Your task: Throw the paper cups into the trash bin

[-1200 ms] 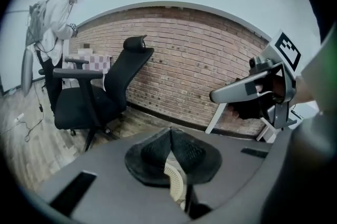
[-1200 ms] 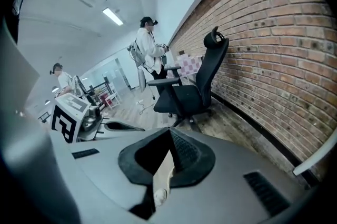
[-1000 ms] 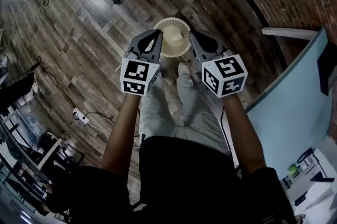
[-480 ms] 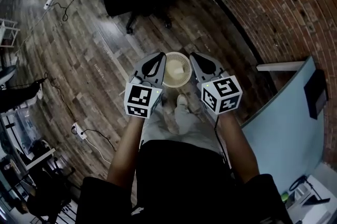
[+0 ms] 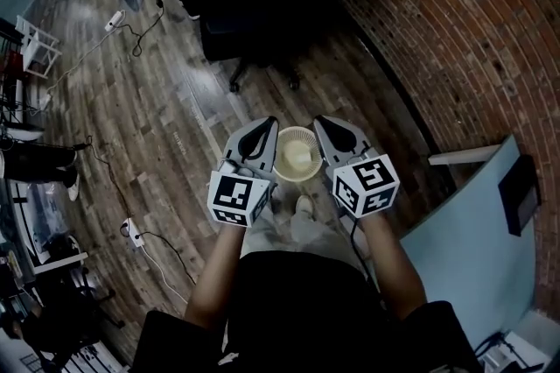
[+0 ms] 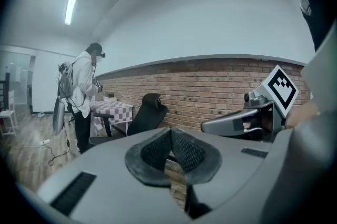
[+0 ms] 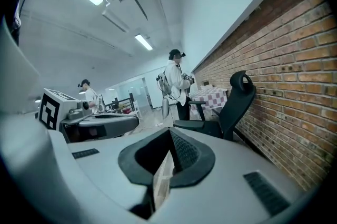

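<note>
A round cream trash bin (image 5: 285, 141) stands on the wood floor far below, between my two grippers in the head view. A pale shape (image 5: 298, 159) lies inside it; I cannot tell what it is. No paper cup shows outside the bin. My left gripper (image 5: 263, 126) hangs just left of the bin's rim, jaws shut with nothing between them (image 6: 170, 132). My right gripper (image 5: 324, 124) hangs just right of the rim, also shut and empty (image 7: 169, 134). Both point nearly level, out over the room. Each shows in the other's view: the right one (image 6: 239, 122), the left one (image 7: 100, 123).
A black office chair (image 5: 262, 21) stands beyond the bin, next to a table with a checked cloth (image 6: 110, 109). A brick wall (image 5: 464, 38) runs along the right. A person (image 6: 83, 92) stands by the table. A pale blue panel (image 5: 477, 240) is at lower right. Cables and a power strip (image 5: 133, 231) lie left.
Both grippers have risen, side by side and still shut. The bin now looks smaller and farther below them. More of the chair and room shows at the top.
</note>
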`<state>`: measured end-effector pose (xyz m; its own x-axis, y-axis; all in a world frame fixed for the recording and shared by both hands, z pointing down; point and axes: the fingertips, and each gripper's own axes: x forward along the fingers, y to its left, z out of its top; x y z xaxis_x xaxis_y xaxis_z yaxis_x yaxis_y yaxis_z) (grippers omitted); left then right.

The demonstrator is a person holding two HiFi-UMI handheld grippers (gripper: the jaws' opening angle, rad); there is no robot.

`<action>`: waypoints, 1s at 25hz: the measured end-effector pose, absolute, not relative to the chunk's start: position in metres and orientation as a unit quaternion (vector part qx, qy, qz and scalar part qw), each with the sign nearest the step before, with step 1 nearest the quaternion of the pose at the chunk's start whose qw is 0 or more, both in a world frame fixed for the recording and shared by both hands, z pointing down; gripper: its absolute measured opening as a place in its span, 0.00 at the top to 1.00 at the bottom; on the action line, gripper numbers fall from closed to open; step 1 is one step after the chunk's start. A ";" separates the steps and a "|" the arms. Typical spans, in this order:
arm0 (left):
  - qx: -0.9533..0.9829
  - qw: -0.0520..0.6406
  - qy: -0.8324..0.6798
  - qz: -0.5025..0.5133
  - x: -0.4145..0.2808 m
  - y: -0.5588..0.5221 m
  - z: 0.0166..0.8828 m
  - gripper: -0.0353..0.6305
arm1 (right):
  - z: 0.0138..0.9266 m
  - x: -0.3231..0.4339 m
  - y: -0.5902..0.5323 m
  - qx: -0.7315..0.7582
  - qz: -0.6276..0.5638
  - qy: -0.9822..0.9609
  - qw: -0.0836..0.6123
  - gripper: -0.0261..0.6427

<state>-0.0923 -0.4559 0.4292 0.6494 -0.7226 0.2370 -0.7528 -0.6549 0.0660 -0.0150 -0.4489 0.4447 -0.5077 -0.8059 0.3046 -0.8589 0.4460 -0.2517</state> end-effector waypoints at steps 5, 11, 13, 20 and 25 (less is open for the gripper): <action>0.903 0.064 -0.416 0.082 -0.093 -0.456 0.407 0.93 | 0.428 -0.016 -0.451 0.485 0.178 -0.854 0.056 0.96; 0.905 0.060 -0.415 0.070 -0.100 -0.455 0.387 0.93 | 0.412 -0.030 -0.445 0.475 0.185 -0.859 0.041 0.96; 0.906 0.058 -0.414 0.060 -0.103 -0.455 0.377 0.93 | 0.404 -0.036 -0.446 0.474 0.179 -0.861 0.038 0.96; 0.910 0.047 -0.408 0.056 -0.118 -0.448 0.361 0.93 | 0.386 -0.051 -0.446 0.484 0.174 -0.857 0.029 0.96; 0.914 0.044 -0.401 0.041 -0.139 -0.435 0.353 0.93 | 0.377 -0.069 -0.432 0.493 0.156 -0.855 0.036 0.96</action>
